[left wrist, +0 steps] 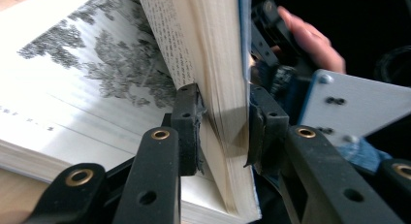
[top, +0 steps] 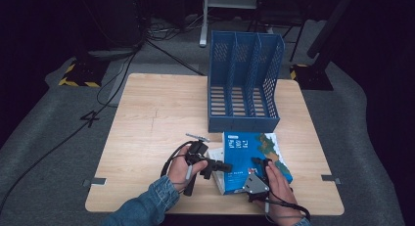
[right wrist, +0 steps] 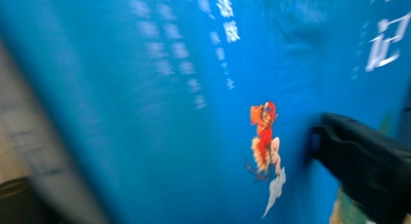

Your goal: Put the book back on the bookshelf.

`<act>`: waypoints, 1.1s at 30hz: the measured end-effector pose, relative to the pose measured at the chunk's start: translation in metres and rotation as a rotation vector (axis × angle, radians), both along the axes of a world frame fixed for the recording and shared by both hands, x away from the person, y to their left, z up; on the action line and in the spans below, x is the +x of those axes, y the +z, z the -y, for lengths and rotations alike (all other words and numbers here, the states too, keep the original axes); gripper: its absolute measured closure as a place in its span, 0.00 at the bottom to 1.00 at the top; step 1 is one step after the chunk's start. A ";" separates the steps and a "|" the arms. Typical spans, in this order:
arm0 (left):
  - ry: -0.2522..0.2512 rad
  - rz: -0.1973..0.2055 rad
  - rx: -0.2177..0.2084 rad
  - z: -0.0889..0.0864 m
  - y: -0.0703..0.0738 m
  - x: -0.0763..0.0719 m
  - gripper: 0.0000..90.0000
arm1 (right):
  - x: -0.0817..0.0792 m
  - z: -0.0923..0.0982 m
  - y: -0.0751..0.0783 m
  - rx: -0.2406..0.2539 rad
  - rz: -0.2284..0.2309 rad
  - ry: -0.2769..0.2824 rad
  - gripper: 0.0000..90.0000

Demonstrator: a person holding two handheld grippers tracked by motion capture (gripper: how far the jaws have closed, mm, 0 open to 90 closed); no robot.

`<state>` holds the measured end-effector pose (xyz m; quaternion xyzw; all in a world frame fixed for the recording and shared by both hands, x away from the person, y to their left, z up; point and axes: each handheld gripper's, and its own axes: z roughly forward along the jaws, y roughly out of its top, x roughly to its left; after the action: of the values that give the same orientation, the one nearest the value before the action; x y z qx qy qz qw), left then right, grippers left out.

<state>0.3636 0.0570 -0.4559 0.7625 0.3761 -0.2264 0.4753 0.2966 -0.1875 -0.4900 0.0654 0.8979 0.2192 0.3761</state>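
The left gripper [left wrist: 224,132] is seen in its own view with its two black jaws set on either side of a raised sheaf of pages and the front cover of the thick blue-covered paperback book [top: 254,157]. The left jaw pad lies against the printed page side and the right pad against the blue cover, so the sheaf is gripped between them at a moderate opening. Below the raised sheaf, the rest of the book lies open flat, with a grey printed illustration on the exposed page.

In the high view the left gripper [top: 226,166] is held level at the book's left edge, pointing across towards the right gripper [top: 260,163], which rests on the lower part of the blue cover under the person's right hand [top: 279,187]. In the right gripper view one black jaw is seen at the right, close against the blurred blue cover with its small red figure; whether the right gripper is clamped on the cover cannot be told.

The book lies near the front edge of the light wooden counter [top: 147,123], right of its middle. Just behind it, towards the back edge, a blue perforated plastic file rack [top: 244,84] with three compartments stands upright.
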 end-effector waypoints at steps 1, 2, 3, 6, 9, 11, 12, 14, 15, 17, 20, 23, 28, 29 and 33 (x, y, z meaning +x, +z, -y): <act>0.006 0.022 0.029 0.001 -0.001 -0.001 0.75 | -0.001 -0.001 0.000 -0.023 0.007 0.009 0.21; 0.015 0.035 0.062 0.002 -0.002 -0.001 0.73 | -0.003 -0.003 0.000 -0.043 0.013 0.015 0.26; 0.014 0.049 0.092 0.002 -0.003 -0.001 0.72 | -0.004 -0.005 -0.001 -0.061 0.018 0.018 0.29; 0.015 0.030 0.089 0.001 -0.006 0.001 0.70 | -0.004 -0.005 0.000 -0.074 0.019 0.020 0.32; 0.008 0.036 0.103 0.000 -0.006 0.000 0.67 | -0.004 -0.006 0.000 -0.069 0.010 0.017 0.33; -0.008 0.035 0.122 -0.006 -0.003 0.002 0.64 | -0.004 -0.005 -0.001 -0.053 0.008 0.007 0.35; -0.008 0.035 0.122 -0.006 -0.003 0.002 0.61 | -0.004 -0.004 -0.001 -0.043 0.000 0.003 0.36; -0.014 0.013 0.148 -0.014 -0.003 0.005 0.56 | -0.003 -0.003 -0.001 -0.024 -0.004 -0.003 0.39; -0.020 0.001 0.149 -0.017 -0.004 0.006 0.56 | -0.003 -0.003 -0.001 -0.021 -0.004 -0.004 0.39; 0.000 0.009 0.162 -0.022 -0.003 0.007 0.56 | -0.004 -0.005 -0.002 -0.022 -0.008 -0.013 0.41; 0.040 0.053 0.163 -0.030 0.003 0.009 0.63 | -0.005 -0.007 -0.001 -0.030 0.003 -0.016 0.50; 0.107 0.071 0.117 -0.044 0.012 0.012 0.62 | -0.004 -0.007 0.002 -0.030 0.000 -0.022 0.53; 0.247 0.128 0.193 -0.070 0.004 0.024 0.61 | -0.002 -0.006 0.006 0.018 -0.001 -0.049 0.58; 0.247 0.128 0.193 -0.070 0.004 0.024 0.61 | -0.002 -0.006 0.006 0.020 -0.001 -0.053 0.58; 0.311 0.138 0.282 -0.082 -0.012 0.035 0.61 | -0.003 -0.007 0.008 0.012 -0.022 -0.051 0.60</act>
<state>0.3982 0.1392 -0.4675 0.7680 0.4836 -0.0426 0.4178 0.2935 -0.1810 -0.4816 0.0927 0.8987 0.2140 0.3714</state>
